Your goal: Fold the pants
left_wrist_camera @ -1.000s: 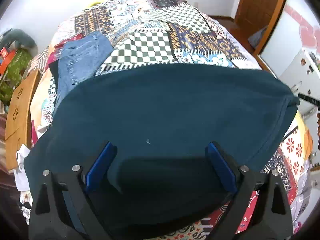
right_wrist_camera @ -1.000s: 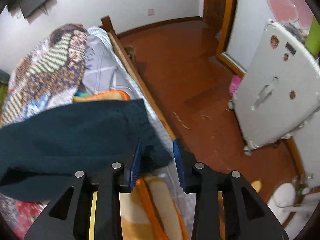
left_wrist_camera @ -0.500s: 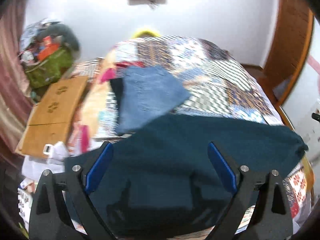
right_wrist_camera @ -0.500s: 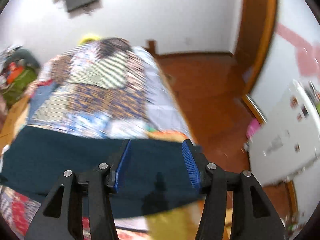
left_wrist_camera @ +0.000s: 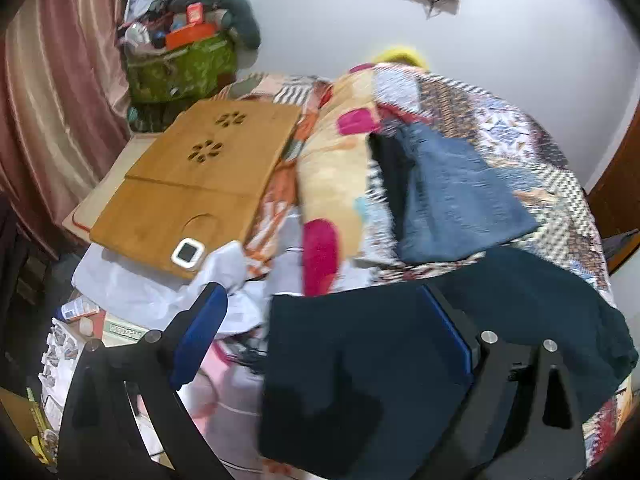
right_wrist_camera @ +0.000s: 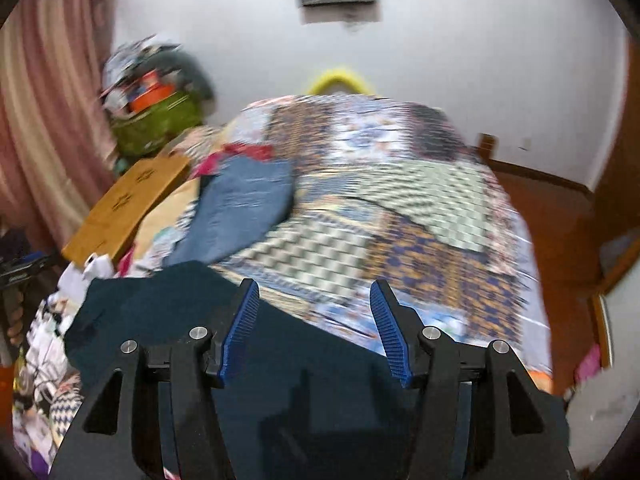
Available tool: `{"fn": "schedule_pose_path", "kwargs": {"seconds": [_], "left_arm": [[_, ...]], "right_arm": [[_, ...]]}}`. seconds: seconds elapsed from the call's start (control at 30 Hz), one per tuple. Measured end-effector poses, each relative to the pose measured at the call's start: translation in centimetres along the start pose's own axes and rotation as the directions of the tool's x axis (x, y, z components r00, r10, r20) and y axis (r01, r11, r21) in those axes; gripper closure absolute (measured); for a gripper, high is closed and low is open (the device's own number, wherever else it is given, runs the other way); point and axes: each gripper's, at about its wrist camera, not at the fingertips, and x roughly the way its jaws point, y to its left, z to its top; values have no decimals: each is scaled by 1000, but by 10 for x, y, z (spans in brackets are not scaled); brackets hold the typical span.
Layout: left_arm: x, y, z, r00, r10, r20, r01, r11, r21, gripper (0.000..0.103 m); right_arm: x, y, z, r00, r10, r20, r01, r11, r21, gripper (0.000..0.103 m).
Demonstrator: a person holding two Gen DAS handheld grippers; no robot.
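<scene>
Pants (left_wrist_camera: 400, 360), dark teal, lie folded at the near edge of the quilted bed (right_wrist_camera: 400, 220). Left gripper (left_wrist_camera: 328, 328) and right gripper (right_wrist_camera: 314, 328) hang wide open, holding nothing. Risk: the overhanging fabric may slide off, undoing the fold.

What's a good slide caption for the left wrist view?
Open left gripper above dark teal pants on a patchwork quilt.
</scene>
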Motion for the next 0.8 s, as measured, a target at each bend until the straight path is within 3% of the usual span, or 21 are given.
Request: {"fn": "schedule_pose_path", "kwargs": {"seconds": [0.07, 0.17, 0.3, 0.37, 0.47, 0.63, 0.7, 0.73, 0.8], "left_arm": [[14, 18, -2, 1000, 25, -19, -25, 1000, -16, 7], [40, 35, -7, 997, 2, -73, -6, 999, -54, 8], [74, 44, -16, 987, -48, -156, 35, 996, -87, 24], [90, 41, -21, 979, -69, -194, 53, 995, -84, 26], [111, 37, -26, 963, -116, -242, 97, 991, -89, 28], [134, 26, -32, 932, -178, -316, 162, 984, -76, 44], [139, 24, -34, 930, -180, -322, 166, 984, -70, 48], [140, 24, -35, 928, -186, -323, 172, 983, -71, 55], [139, 26, -36, 931, -199, -306, 178, 979, -96, 65]], "right_arm": [[20, 24, 8, 999, 34, -27, -35, 998, -52, 47], [48, 53, 15, 996, 57, -66, -65, 990, -121, 44], [90, 88, 22, 986, 84, -142, -111, 974, -196, 44], [108, 100, 24, 980, 97, -176, -135, 967, -217, 44], [142, 113, 24, 962, 118, -248, -174, 961, -216, 44], [185, 118, 22, 925, 155, -346, -221, 962, -159, 44], [197, 119, 20, 906, 179, -383, -244, 961, -128, 44], [205, 120, 18, 887, 200, -416, -265, 958, -105, 44], [213, 123, 16, 877, 206, -434, -271, 958, -92, 45]]}}
